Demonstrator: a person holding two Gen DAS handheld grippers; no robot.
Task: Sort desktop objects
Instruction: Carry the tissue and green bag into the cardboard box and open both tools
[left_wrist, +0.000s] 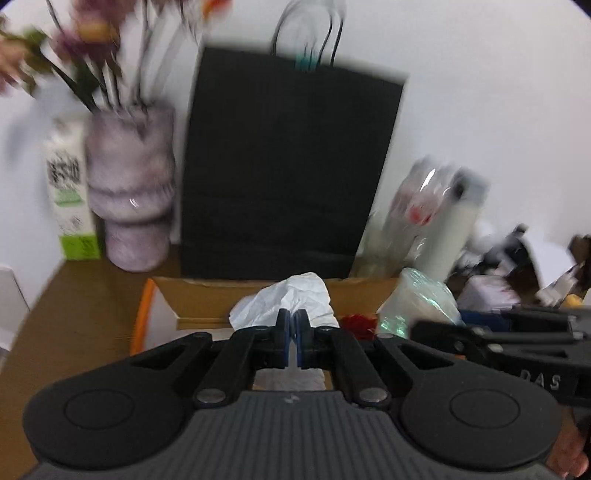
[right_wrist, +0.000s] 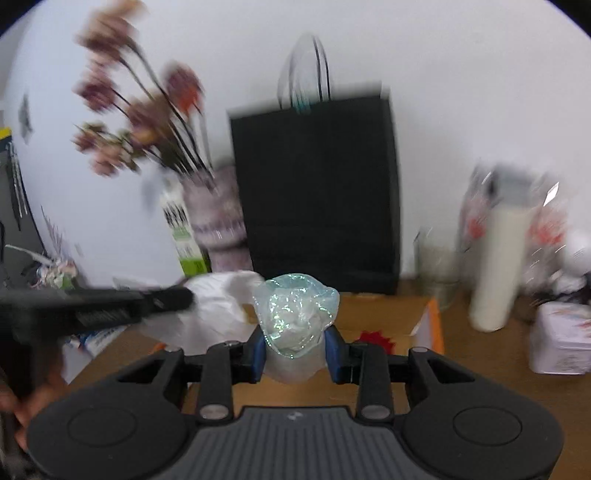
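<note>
Above the cardboard box, the right gripper squeezes a shiny crumpled plastic wad standing upright; its bottom hides between the jaws. The left gripper is pinched tight on white crumpled paper, which bunches upward. The black bag and flowers look blurry.

Crumpled white paper, glossy iridescent plastic wrap, matt black paper bag, brown cardboard box.
</note>
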